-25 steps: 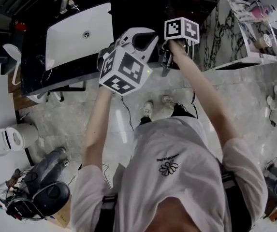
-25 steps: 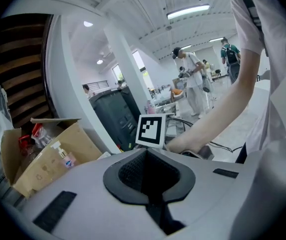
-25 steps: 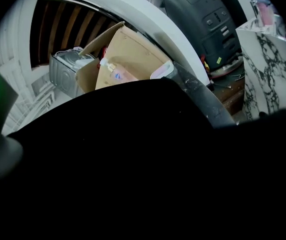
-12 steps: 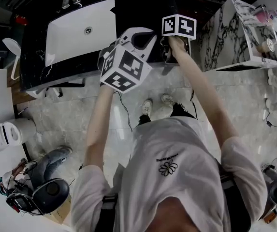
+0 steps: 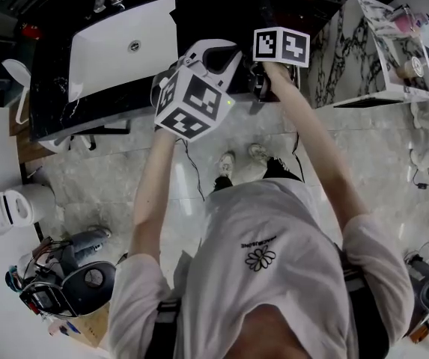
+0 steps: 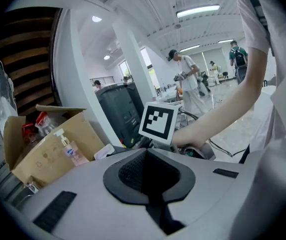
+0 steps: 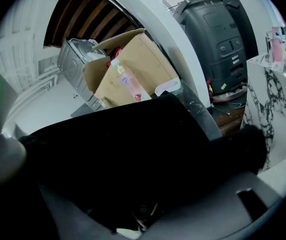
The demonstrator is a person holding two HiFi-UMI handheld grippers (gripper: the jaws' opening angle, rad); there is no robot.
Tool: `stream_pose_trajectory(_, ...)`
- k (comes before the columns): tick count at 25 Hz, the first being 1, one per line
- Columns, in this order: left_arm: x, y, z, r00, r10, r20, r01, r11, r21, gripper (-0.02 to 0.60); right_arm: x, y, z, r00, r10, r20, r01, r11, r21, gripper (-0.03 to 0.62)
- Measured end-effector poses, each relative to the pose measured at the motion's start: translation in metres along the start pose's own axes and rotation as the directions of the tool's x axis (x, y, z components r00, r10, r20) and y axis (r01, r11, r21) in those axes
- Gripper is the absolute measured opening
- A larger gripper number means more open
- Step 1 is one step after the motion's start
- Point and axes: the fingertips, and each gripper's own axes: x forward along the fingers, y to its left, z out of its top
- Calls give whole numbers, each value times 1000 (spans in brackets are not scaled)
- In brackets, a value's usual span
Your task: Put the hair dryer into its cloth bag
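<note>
Both grippers are held up at the front edge of the black counter. My left gripper is shut; its grey jaws meet and I see nothing between them. It points at the right gripper's marker cube. My right gripper has just been opening its jaws, and they now stand wide. Black cloth, apparently the bag, fills the space between them; I see no pad pressing on it. I cannot make out the hair dryer in any view.
A white sink is set into the counter. A marble-patterned cabinet stands at the right. Behind the counter are a cardboard box with a soap bottle and a dark machine. People stand far off.
The right gripper's marker cube has rolled a little. Both hands stay in place at the counter's edge.
</note>
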Motion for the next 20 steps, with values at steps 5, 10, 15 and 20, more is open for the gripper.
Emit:
stream_pose_trajectory(5,-1,-3,1,1000,-1,0,1,1000,3,17,-26,1,-14,1000,20,6,-20,1000,-7,242)
stream_pose_trajectory(10,-1,-15,0,1000,-29,-9,29,999,28,17,-62,6,-37,999,45,24,-45,999,-19,242)
stream_pose_trajectory(15,1,-39,-11,996,-80,-48,83,995,61,17,-100,4,-55,998,20,52,-16,997,-73,242)
stream_pose_trajectory(20,9,-65,-31,986,-136,-93,140,989,46,17,-129,2,-63,997,1,83,12,989,-150,217)
